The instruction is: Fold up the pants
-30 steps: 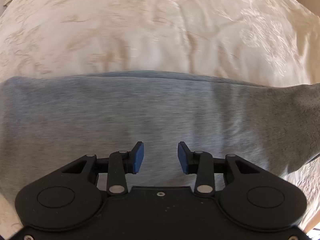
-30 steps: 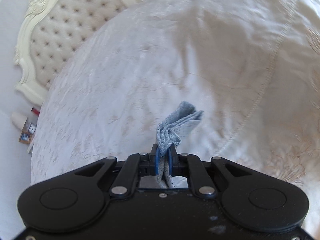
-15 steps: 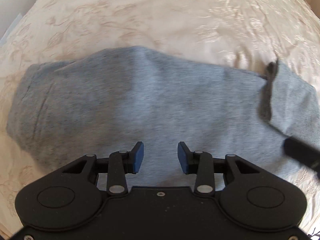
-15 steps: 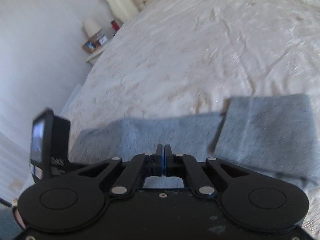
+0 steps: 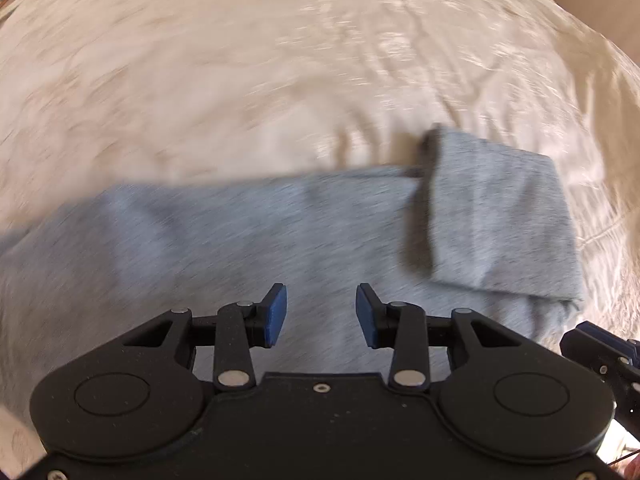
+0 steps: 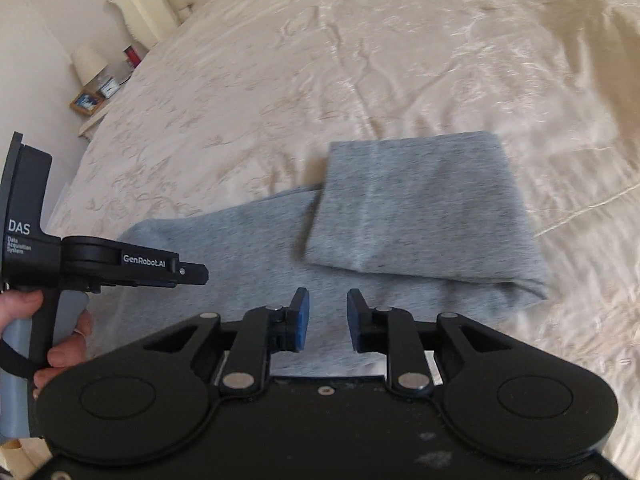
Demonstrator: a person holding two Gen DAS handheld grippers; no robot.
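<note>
One pair of grey pants (image 6: 420, 216), flat on one cream bedspread (image 6: 360, 60), its end folded back over itself. My right gripper (image 6: 328, 320): jaws opening, nothing between them. My left gripper (image 5: 321, 316): fingers spread, empty, above the cloth.

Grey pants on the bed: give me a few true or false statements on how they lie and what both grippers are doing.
1. One end of the grey pants is folded over onto the rest. True.
2. The right gripper pinches the fabric. False: its jaws are opening, with nothing between them.
3. The left gripper is open and holds nothing. True.
4. The pants lie on a wooden table. False: they lie on a cream bedspread.
</note>
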